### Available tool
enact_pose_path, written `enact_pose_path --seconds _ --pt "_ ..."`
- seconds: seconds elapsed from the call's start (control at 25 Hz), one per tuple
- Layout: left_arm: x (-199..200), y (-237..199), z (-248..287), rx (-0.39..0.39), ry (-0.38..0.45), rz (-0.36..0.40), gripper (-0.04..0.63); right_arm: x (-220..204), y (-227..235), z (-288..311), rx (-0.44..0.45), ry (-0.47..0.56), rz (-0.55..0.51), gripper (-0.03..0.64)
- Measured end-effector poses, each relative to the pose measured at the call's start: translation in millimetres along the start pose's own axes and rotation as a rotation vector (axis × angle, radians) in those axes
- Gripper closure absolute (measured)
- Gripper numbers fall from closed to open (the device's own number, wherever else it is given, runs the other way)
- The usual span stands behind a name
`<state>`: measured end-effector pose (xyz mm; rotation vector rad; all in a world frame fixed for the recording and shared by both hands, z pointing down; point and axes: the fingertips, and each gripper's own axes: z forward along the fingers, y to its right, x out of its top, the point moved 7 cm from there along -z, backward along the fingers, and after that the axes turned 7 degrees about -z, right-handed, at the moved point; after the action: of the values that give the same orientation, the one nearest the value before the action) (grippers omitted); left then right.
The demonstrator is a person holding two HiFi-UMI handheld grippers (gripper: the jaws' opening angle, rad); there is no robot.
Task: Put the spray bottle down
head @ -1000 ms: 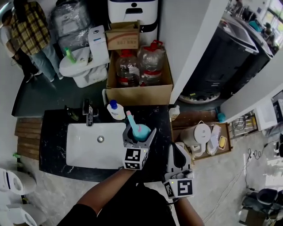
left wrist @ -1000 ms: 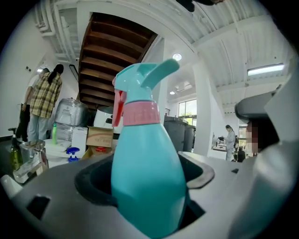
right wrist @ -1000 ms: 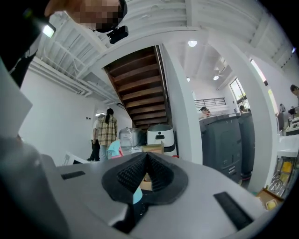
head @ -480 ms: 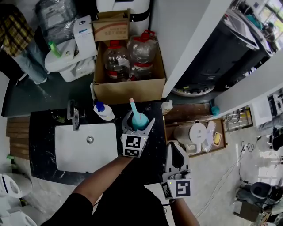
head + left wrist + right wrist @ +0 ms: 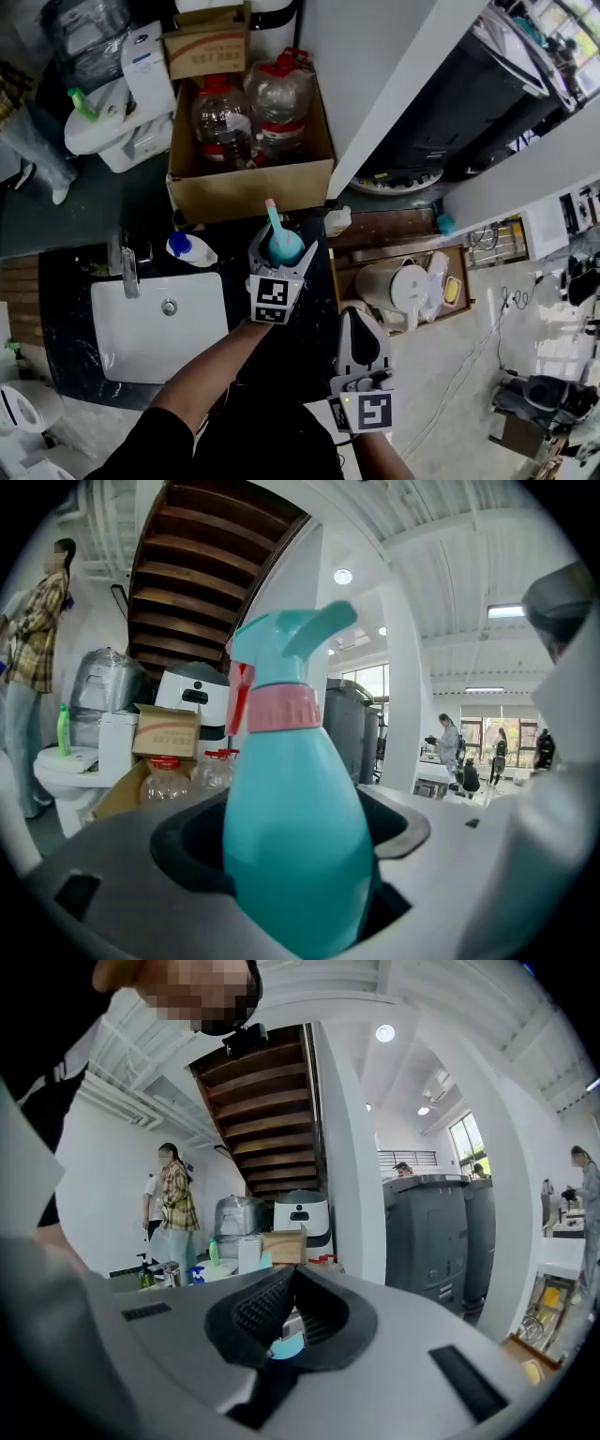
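Observation:
A teal spray bottle [image 5: 284, 246] with a pink collar and red trigger stands upright between the jaws of my left gripper [image 5: 282, 251], which is shut on its body above the dark counter [image 5: 319, 309] to the right of the sink. In the left gripper view the spray bottle [image 5: 292, 836] fills the middle and my left gripper [image 5: 309, 874] clamps its lower body. My right gripper [image 5: 357, 339] hovers nearer to me at the counter's right end, its jaws closed together on nothing. In the right gripper view my right gripper [image 5: 292, 1288] shows its pads meeting.
A white sink [image 5: 159, 323] with a tap [image 5: 125, 262] is set in the counter's left. A white bottle with a blue cap [image 5: 190, 250] stands behind it. A cardboard box [image 5: 248, 187] with large water bottles lies beyond. A wooden shelf with a kettle [image 5: 394, 286] is at the right.
The view has shifted, so the counter and sink sit lower and further left. My left gripper still holds the spray bottle upright over the counter's right part. My right gripper stays shut.

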<state>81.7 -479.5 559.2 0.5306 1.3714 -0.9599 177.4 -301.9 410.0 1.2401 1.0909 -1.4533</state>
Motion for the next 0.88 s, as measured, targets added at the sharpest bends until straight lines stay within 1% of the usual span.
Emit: enact_pose_path --seconds 0.24,0.44,0.6,0.68,0.76,0.88 --pt "-17 -4 19 -0.011 -0.020 -0.008 0.199 -7 1 9 -0.012 -0.028 -0.011 0.602" --pt "-23 0 28 -0.002 -0.016 0.042 0.199 -6 0 10 0.000 -0.026 -0.044 0.603" --pt "-38 7 31 -0.008 -0.049 0.085 0.199 -8 0 8 -0.002 -0.031 -0.049 0.603" --pt "-44 5 31 -0.006 -0.064 0.101 0.199 -6 -1 7 0.016 -0.036 -0.053 0.603" --pt "-48 3 31 -0.003 -0.072 0.101 0.199 -6 -1 5 0.020 -0.038 -0.056 0.603" --pt "-51 -2 29 0.003 -0.071 0.084 0.199 -8 -2 -1 0.003 -0.032 -0.052 0.603"
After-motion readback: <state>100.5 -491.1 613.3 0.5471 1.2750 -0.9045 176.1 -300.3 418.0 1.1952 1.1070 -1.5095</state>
